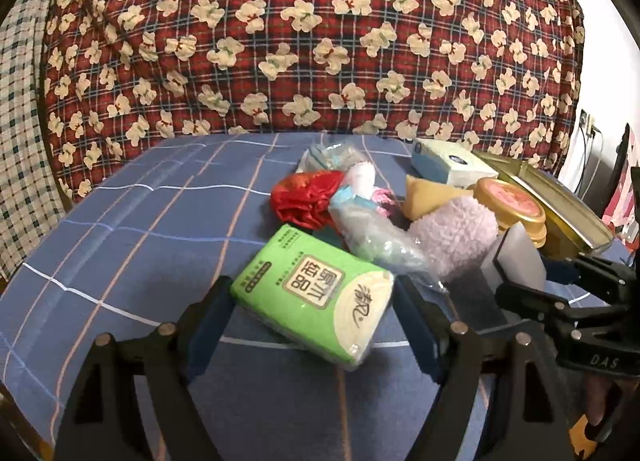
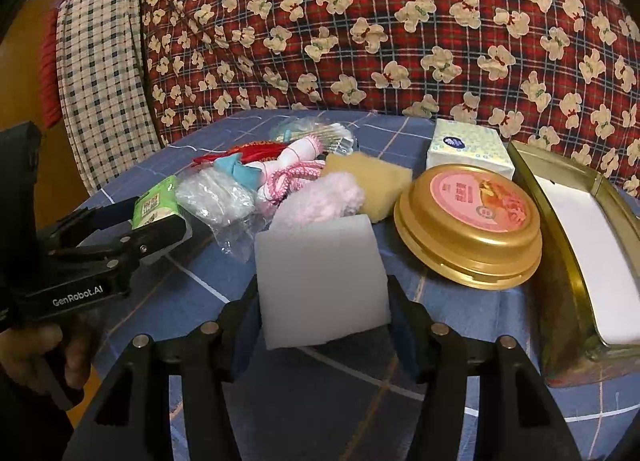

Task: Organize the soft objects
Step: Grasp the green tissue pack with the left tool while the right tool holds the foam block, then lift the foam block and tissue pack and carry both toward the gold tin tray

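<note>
My left gripper (image 1: 312,293) is shut on a green tissue pack (image 1: 316,293); the pack also shows in the right wrist view (image 2: 156,207). My right gripper (image 2: 322,293) is shut on a white sponge block (image 2: 320,281), seen in the left wrist view (image 1: 520,257) too. Behind lie a fluffy lilac cloth (image 1: 456,237), a yellow sponge (image 2: 372,181), a red fabric bundle (image 1: 308,197), a clear plastic bag (image 2: 216,193), a pink cord (image 2: 296,177) and a white tissue box (image 2: 468,149).
A gold round tin with a pink lid (image 2: 476,221) and an open gold rectangular tin (image 2: 576,213) with a white lining stand at the right. All rest on a blue plaid sheet (image 1: 132,221). A red bear-print quilt (image 1: 304,33) rises behind.
</note>
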Motion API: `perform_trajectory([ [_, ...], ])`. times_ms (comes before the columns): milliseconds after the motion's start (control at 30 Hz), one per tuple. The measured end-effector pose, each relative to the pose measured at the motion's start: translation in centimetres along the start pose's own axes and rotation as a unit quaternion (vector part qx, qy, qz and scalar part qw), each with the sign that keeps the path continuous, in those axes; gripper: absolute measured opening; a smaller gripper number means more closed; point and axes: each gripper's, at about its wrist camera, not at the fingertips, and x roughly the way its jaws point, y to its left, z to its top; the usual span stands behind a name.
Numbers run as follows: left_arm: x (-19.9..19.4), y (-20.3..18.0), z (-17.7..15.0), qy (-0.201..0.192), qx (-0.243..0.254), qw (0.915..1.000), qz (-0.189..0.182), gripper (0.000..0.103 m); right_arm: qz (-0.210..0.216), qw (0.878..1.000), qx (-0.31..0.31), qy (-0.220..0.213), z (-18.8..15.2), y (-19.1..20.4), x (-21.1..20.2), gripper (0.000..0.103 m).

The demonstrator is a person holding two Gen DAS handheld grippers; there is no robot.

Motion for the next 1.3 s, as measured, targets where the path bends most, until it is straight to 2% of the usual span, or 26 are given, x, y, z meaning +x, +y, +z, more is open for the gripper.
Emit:
perform_trajectory([
  [433,-1.5,0.2,-0.5,-0.054,-0.008,0.9984,0.013,0.080,-0.007,0.999,-0.021,-0.029,-0.2,0.6,-0.8,0.059],
  [1067,-2.2,0.3,-0.7,-0.085,-0.021,0.9955,0.036,0.080,-0.018,0.995,-0.048,-0.090,-0.6,1.6,-2.5,0.059],
  [1300,-2.1,0.1,-0.5,-0.083,-0.020,0.9949,0.054,0.080,-0.022,0.993,-0.048,-0.107,-0.6,1.7,-2.9,0.059],
])
